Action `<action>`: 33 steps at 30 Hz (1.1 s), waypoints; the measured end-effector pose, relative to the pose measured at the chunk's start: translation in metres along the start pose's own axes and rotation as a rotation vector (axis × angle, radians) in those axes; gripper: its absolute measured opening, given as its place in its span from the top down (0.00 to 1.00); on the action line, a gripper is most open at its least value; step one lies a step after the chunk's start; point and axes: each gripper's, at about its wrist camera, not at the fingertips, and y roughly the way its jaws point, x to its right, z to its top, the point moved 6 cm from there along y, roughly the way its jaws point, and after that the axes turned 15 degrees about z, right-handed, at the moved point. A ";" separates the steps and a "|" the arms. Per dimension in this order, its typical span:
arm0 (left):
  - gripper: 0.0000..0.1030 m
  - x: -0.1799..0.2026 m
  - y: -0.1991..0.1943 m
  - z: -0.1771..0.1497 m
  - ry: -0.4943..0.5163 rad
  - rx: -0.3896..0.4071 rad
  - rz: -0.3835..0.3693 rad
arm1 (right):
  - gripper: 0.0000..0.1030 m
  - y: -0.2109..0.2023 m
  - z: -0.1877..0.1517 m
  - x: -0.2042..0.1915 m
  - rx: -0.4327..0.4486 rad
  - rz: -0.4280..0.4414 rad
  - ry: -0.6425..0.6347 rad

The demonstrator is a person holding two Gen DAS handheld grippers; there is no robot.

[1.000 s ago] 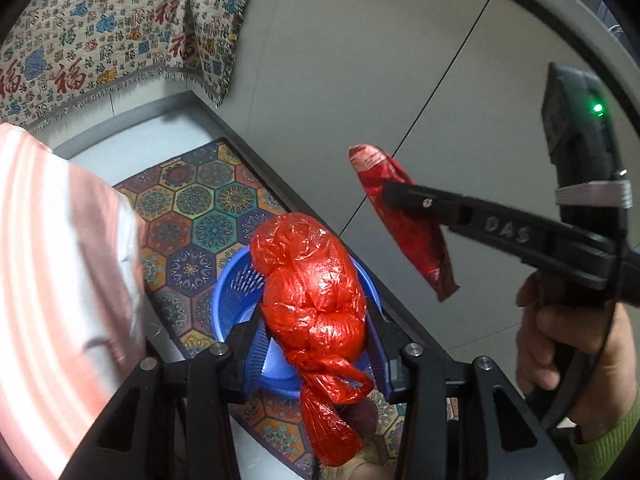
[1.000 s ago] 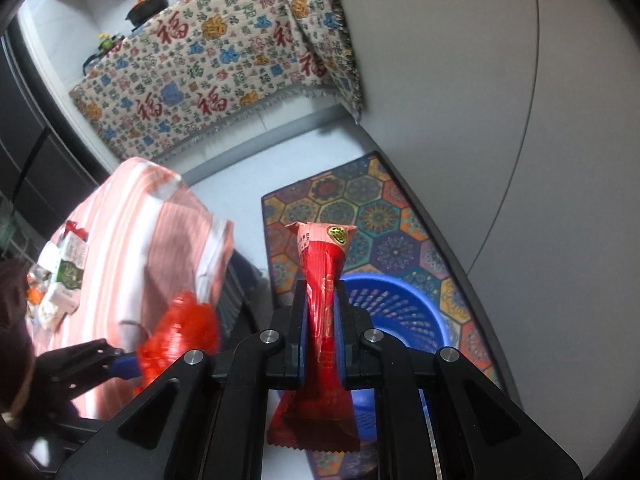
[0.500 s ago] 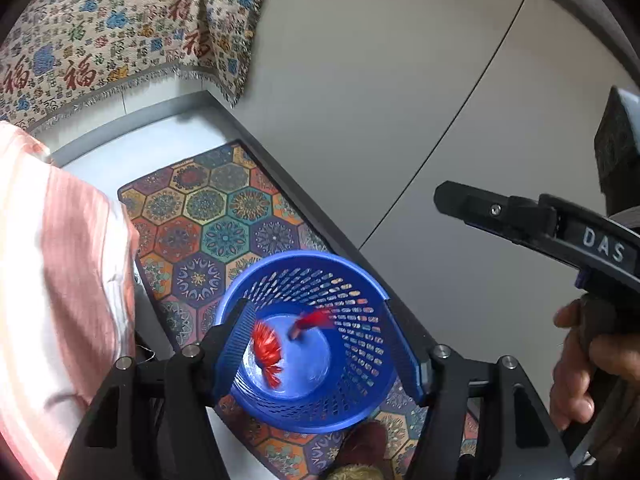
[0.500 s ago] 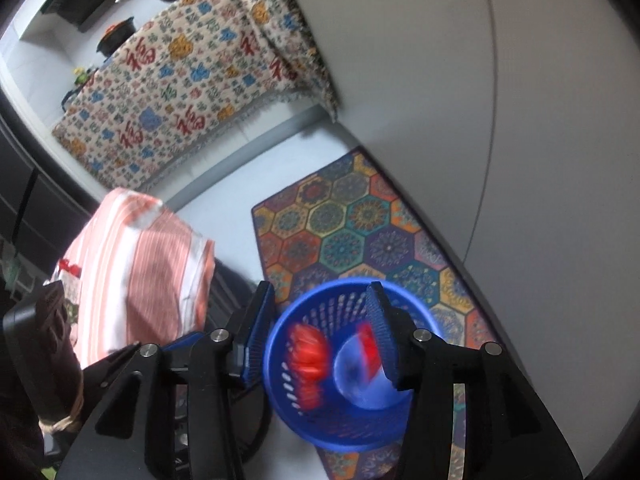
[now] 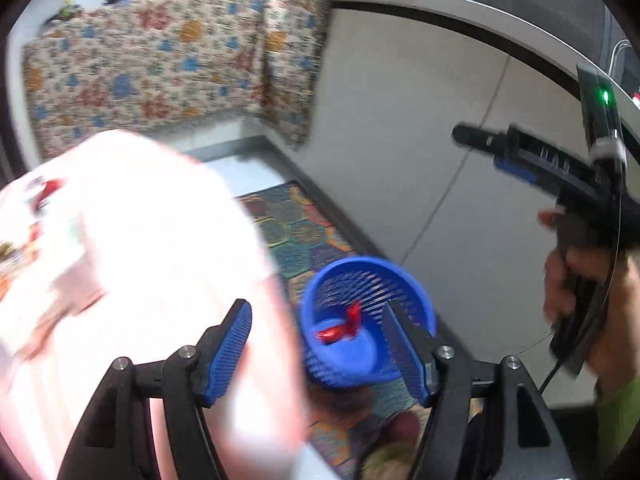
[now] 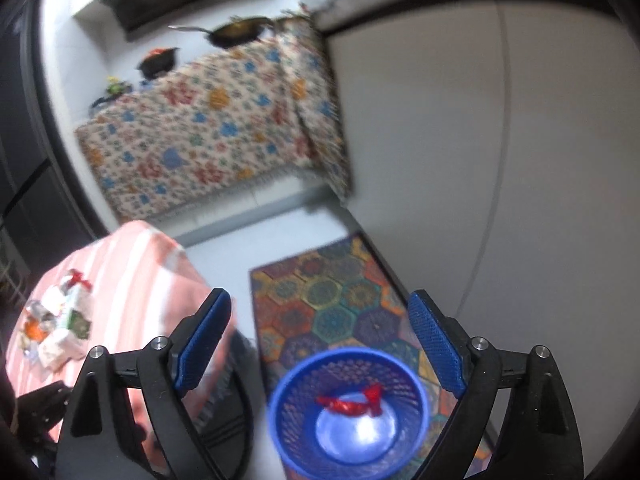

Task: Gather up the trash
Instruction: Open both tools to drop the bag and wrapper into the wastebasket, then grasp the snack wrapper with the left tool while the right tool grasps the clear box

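Both grippers have just been opening and stand with fingers apart, nothing between them. The red trash (image 6: 352,402) lies in the blue basket (image 6: 280,412) on the patterned rug (image 6: 320,292). Only the right wrist view shows the clutter on the striped table (image 6: 132,256) sharply (left view blurs it); only the left view catches the right gripper (image 5: 476,138) in a hand (image 5: 568,284); the left gripper (image 5: 316,348) hangs above.

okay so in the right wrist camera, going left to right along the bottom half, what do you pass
Pink striped cloth-covered table with small packets → right gripper's left blue-padded finger → round blue mesh plastic basket holding crumpled red wrappers, on the hexagon-patterned mat → right blue-padded finger → grey cabinet wall.
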 end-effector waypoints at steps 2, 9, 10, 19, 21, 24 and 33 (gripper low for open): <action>0.30 -0.034 -0.015 -0.019 -0.010 -0.002 0.059 | 0.08 0.002 -0.002 -0.032 0.006 0.044 -0.046; 0.30 -0.155 -0.044 -0.074 -0.093 -0.060 0.227 | 0.06 0.033 -0.036 -0.151 -0.076 0.200 -0.232; 0.30 -0.175 -0.046 -0.081 -0.112 -0.069 0.258 | 0.06 0.037 -0.047 -0.168 -0.099 0.221 -0.251; 0.30 -0.283 -0.060 -0.119 -0.257 -0.113 0.382 | 0.06 0.077 -0.160 -0.285 -0.371 0.389 -0.414; 0.30 -0.299 -0.061 -0.123 -0.279 -0.113 0.390 | 0.06 0.084 -0.177 -0.297 -0.403 0.386 -0.469; 0.28 -0.313 -0.062 -0.125 -0.274 -0.119 0.413 | 0.06 0.096 -0.188 -0.309 -0.434 0.382 -0.519; 0.00 -0.354 -0.028 -0.099 -0.250 -0.151 0.443 | 0.02 0.108 -0.192 -0.314 -0.465 0.387 -0.487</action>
